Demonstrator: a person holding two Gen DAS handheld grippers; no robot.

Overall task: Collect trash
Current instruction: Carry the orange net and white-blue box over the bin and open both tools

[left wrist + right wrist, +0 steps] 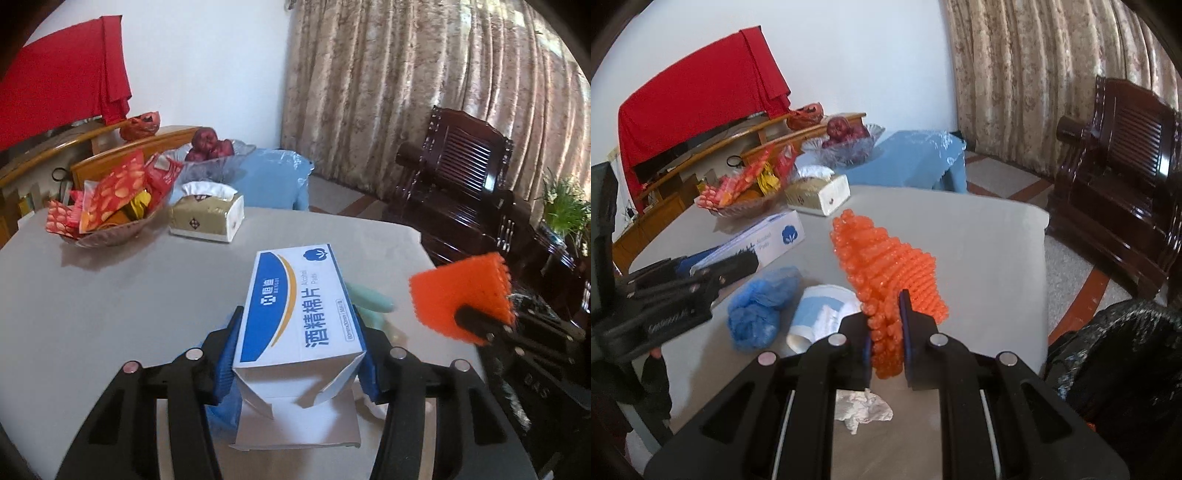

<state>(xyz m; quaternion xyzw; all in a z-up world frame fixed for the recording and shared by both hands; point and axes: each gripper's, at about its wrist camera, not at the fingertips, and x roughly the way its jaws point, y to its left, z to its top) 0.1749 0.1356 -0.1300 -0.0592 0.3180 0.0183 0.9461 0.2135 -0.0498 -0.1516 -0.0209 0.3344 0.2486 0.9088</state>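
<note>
My left gripper (299,354) is shut on a white and blue alcohol pads box (295,310), held above the grey table (110,295); its near flap hangs open. My right gripper (886,336) is shut on an orange knobbly foam net (886,266), lifted over the table; it also shows in the left wrist view (461,295). On the table lie a blue crumpled cap (761,306), a tipped paper cup (820,314) and a crumpled white tissue (864,408). The box shows in the right wrist view (768,240) too.
A snack basket (107,206), a tissue box (207,214) and a glass bowl of apples (210,155) stand at the table's far side. A black trash bag (1123,362) sits off the table's right edge. A dark wooden chair (1115,177) stands beyond.
</note>
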